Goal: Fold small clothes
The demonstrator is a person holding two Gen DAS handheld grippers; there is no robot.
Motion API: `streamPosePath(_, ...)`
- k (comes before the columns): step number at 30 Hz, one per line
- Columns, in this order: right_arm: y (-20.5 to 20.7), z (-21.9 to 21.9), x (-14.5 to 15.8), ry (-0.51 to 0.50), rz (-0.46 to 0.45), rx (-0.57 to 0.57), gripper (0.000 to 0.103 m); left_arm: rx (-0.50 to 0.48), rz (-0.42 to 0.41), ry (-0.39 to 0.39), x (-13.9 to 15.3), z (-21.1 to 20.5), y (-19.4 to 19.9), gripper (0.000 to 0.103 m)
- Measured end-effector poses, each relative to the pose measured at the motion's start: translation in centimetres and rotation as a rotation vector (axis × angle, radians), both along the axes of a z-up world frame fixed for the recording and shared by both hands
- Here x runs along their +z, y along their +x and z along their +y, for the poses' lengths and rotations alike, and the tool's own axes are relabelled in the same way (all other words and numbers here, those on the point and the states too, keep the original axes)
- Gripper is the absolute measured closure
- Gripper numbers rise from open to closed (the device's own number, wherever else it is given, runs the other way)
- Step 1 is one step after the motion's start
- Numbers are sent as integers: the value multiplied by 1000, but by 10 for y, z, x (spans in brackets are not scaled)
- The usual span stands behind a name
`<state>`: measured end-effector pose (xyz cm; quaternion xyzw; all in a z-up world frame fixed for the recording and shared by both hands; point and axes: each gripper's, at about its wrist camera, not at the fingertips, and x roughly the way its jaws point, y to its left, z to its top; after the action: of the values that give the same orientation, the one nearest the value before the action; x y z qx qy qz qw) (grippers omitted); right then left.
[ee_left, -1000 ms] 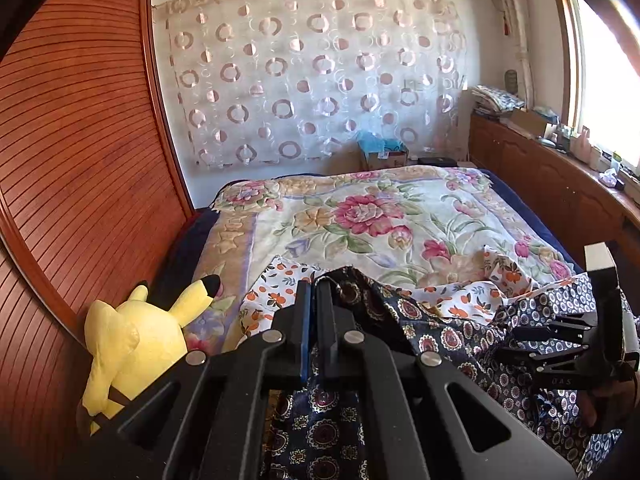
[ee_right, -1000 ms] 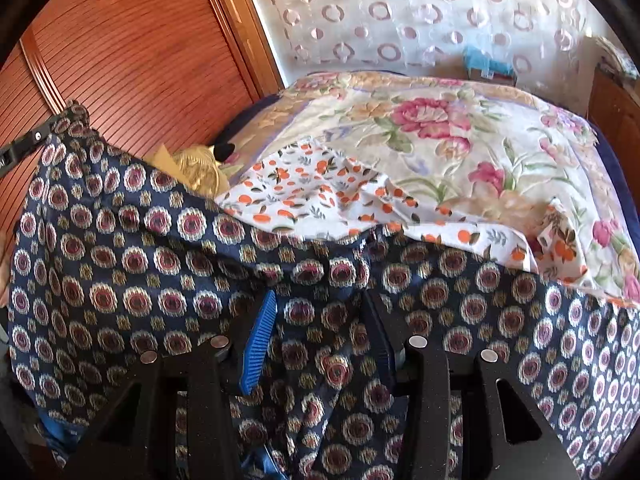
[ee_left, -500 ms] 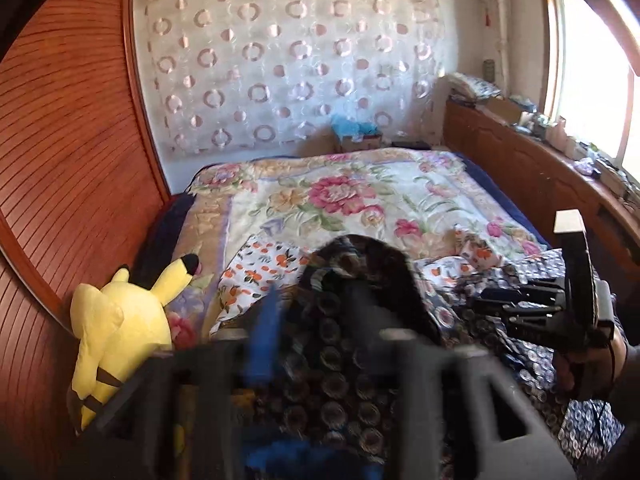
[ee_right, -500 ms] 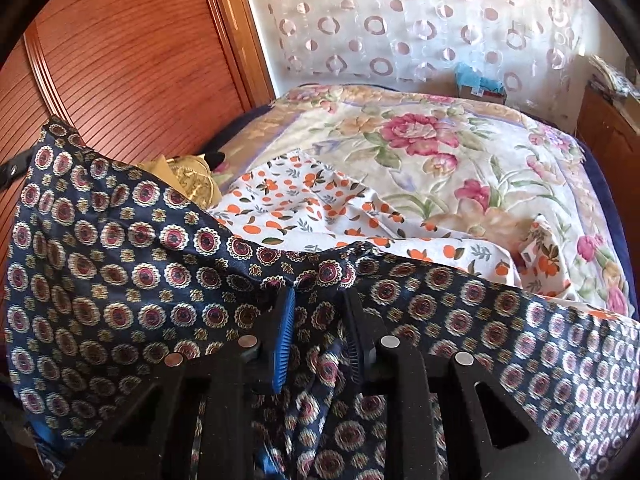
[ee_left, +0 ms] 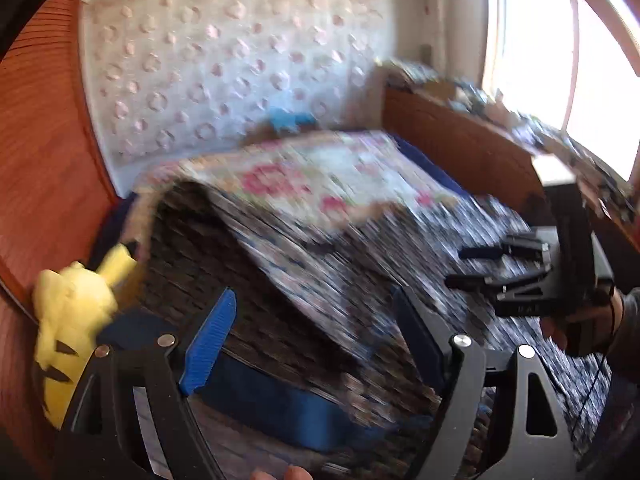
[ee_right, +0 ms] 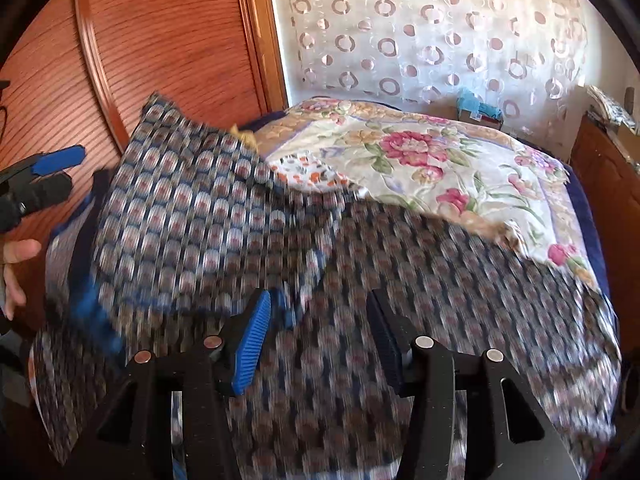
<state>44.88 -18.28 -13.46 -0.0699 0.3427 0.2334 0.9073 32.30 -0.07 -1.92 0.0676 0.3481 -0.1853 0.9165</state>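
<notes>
A navy garment with round medallions [ee_right: 224, 216] is blurred in mid-fall over the flowered bedspread [ee_right: 440, 168]; its blue band [ee_left: 280, 404] shows near me. My left gripper [ee_left: 312, 320] has its jaws opening wide, and the cloth lies beyond and below the pads, untouched. My right gripper [ee_right: 316, 320] is also opening, with cloth under the gap and no pad pressing on it. The two grippers see each other: the right gripper [ee_left: 456, 268] at the right edge, the left gripper [ee_right: 72, 170] at the left edge. A white, orange-flowered garment [ee_right: 316, 172] peeks out behind the navy one.
A yellow plush toy [ee_left: 68, 320] sits at the bed's left edge against the wooden panelled wall [ee_right: 168, 40]. A wooden cabinet [ee_left: 460, 148] with clutter runs along the right under a bright window. A ring-patterned curtain [ee_right: 420, 32] and a blue item [ee_right: 478, 106] stand behind the bed.
Both grippers have let go of the navy garment and their jaws have spread. The cloth has swung forward over the orange-flowered garment, and both hands have moved sideways.
</notes>
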Motion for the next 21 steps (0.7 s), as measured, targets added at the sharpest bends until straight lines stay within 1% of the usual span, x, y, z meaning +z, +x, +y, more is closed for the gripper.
streamPosePath(4,-39,-36,-14,13,38,-48,49,-69,23,3,-13,-43,-21,21)
streamPosePath(7,-63,-61,-23,11,59,-96,49,-97,43,-5,-22,-69,-32,21)
streamPosePath(9,-73,-75,-27,6,71,-128,49,-101,54,-3,-30,-83,-36,21)
streamPosePath(12,-83,-88,-27,4,68,-167,49,-104,97,19,-49,-106,-40,21)
streamPosePath(17,-102,-102,-23,20,52,-199,49,-120,184,41,-83,-125,-46,21)
streamPosePath(21,-121,-115,-21,33,42,-211,49,-128,212,72,-103,-136,-52,21)
